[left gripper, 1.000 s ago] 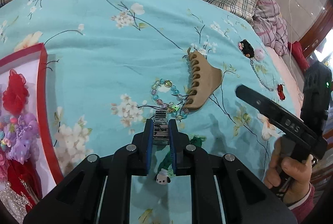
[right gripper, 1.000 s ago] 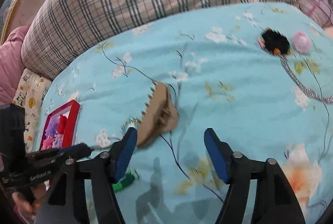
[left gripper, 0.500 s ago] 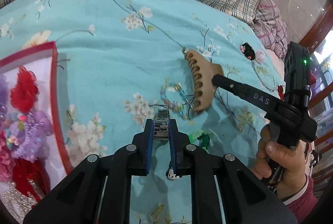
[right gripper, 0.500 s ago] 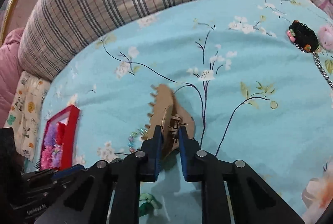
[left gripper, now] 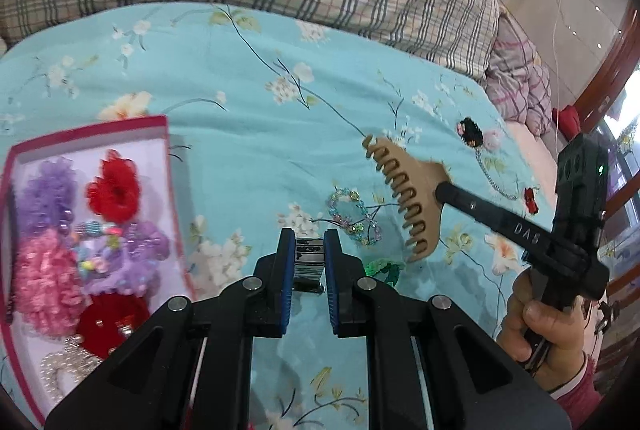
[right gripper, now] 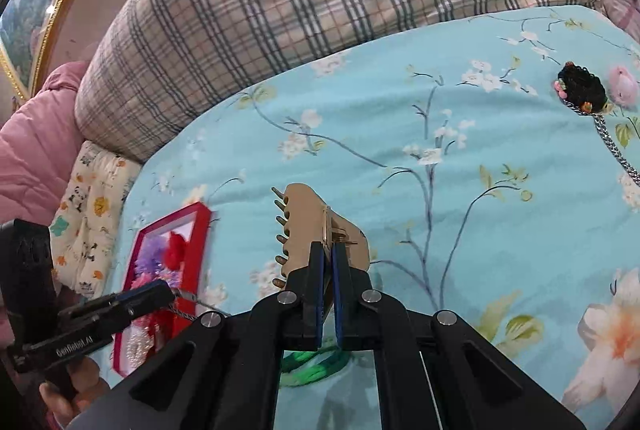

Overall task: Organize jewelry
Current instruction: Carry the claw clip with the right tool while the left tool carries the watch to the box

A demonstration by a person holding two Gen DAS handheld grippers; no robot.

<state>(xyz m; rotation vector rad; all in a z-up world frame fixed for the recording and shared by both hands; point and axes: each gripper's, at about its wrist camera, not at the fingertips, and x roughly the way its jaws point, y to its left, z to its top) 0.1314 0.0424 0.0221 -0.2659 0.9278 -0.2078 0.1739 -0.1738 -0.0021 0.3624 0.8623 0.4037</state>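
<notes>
Jaws of the right hand-held gripper (right gripper: 327, 258) have just clamped the tan claw clip (right gripper: 316, 226), lifted off the bed (left gripper: 248, 134); left hand-held gripper (left gripper: 308, 250) pinches a metal band (left gripper: 308, 258), red box (left gripper: 166, 166) at nine o'clock.

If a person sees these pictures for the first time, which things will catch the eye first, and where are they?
First, the tan plastic claw hair clip, clamped in the right gripper above the turquoise floral bedspread. Next, the red-rimmed box at the left, full of fluffy purple, red and pink hair ties. Then the left gripper, shut on a silver metal band.
</notes>
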